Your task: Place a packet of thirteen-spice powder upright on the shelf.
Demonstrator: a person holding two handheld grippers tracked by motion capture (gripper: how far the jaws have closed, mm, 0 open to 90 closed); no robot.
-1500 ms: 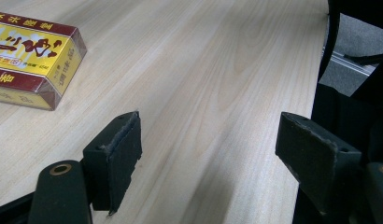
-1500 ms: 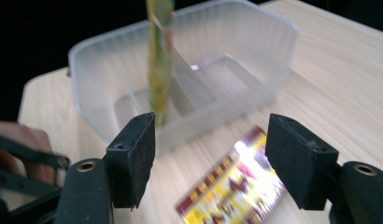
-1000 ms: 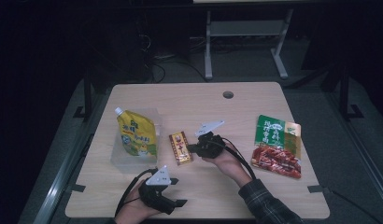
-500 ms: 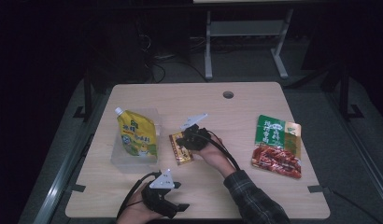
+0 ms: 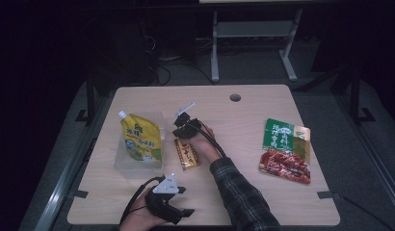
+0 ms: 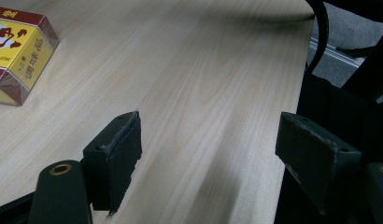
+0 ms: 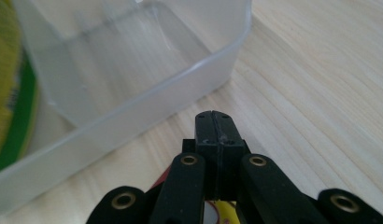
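My right gripper [image 5: 178,131] is shut with nothing between its jaws, and it hovers over the far end of a red and yellow box [image 5: 187,155] in mid-table. In the right gripper view the closed tips [image 7: 213,122] point at the near wall of a clear plastic container [image 7: 133,107], a short gap away. A yellow-green spouted pouch [image 5: 140,137] lies in that container [image 5: 138,166]. My left gripper [image 5: 178,204] rests at the table's front edge, open. Its pads [image 6: 117,154] stand wide apart over bare wood, with the box [image 6: 19,46] farther off.
A green and red food packet [image 5: 284,151] lies flat on the right side of the table. A round cable hole [image 5: 235,97] sits near the far edge. A person's plaid sleeve [image 5: 239,197] crosses the front middle of the table.
My right gripper has travelled left across the table, from right of the box to over its far end beside the container. The left gripper has stayed put.
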